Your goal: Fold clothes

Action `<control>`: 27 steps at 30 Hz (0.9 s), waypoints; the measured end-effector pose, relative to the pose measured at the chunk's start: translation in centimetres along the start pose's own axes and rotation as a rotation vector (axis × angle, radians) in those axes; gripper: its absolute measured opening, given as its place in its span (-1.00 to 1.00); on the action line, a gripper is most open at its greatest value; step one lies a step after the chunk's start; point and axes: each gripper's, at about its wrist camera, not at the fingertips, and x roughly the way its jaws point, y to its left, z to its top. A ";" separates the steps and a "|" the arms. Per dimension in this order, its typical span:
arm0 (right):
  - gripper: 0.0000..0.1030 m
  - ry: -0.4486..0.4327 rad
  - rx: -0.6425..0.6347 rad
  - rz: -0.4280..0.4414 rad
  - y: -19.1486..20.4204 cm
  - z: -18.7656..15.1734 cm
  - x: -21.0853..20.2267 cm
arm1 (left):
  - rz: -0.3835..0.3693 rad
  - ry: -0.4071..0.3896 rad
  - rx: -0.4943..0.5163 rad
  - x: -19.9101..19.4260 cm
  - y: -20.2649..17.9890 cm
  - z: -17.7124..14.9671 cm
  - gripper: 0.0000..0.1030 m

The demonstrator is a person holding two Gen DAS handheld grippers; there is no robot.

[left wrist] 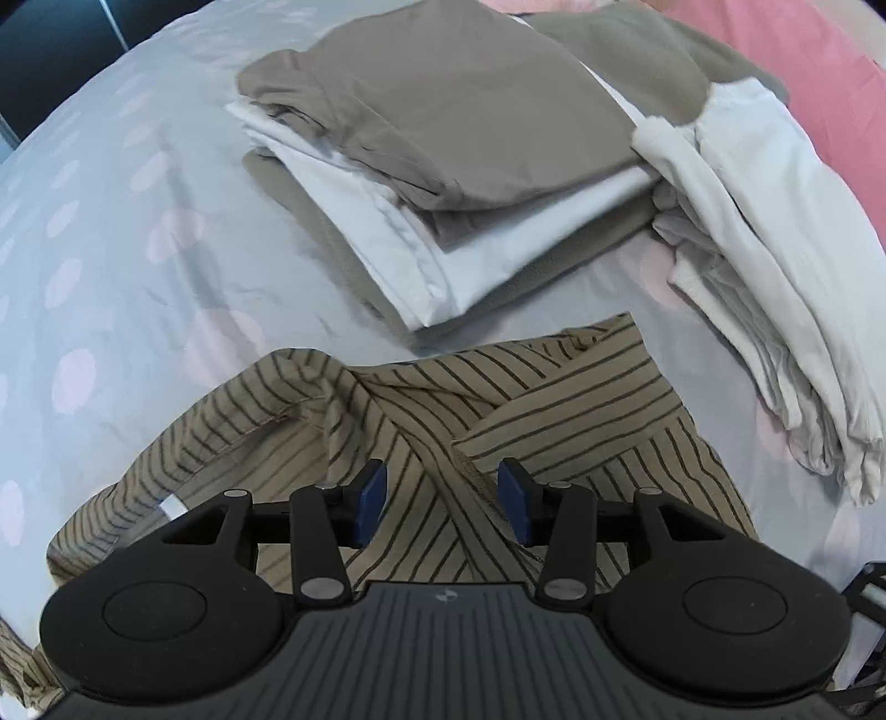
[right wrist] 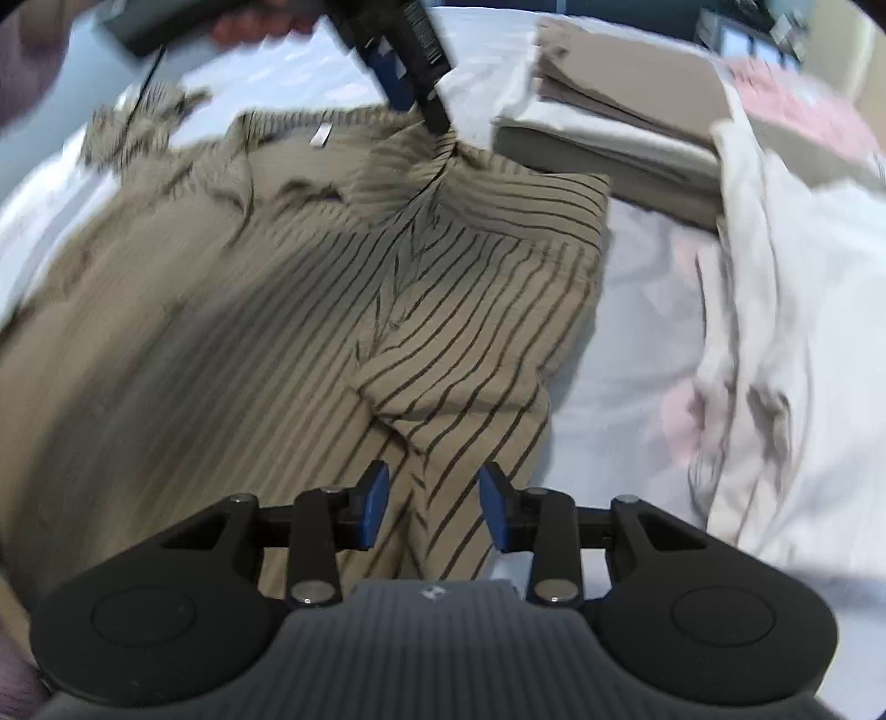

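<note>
No text can be read: the white tag (left wrist: 175, 507) on the striped shirt (left wrist: 554, 399) looks blank.

The right wrist view was smeared with motion blur: left of the right tool (right wrist: 433, 501), the stripes of the striped shirt (right wrist: 310, 310) melted into plain tan. Beyond it, the left tool (right wrist: 421, 105) was cut by the upper edge, its fingertips buried in a shirt fold, the hand (right wrist: 255, 25) holding it a mere blur. Under the left tool (left wrist: 441, 501), the shirt's near part lay hidden beneath its black body, and the folded stack (left wrist: 443, 183) beyond ran out of frame.
</note>
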 end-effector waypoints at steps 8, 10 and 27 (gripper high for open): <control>-0.93 0.042 -0.023 -0.032 -0.4 0.2 1.7 | -0.113 -0.098 0.012 -0.4 -2.2 2.1 -0.08; -0.94 0.058 0.008 -0.035 -1.0 0.0 1.5 | -0.146 -0.100 0.019 0.6 -3.2 3.1 -0.08; -0.93 0.074 0.063 0.014 -2.5 -0.6 1.6 | -0.257 0.146 -0.021 10.7 -7.5 8.1 -0.98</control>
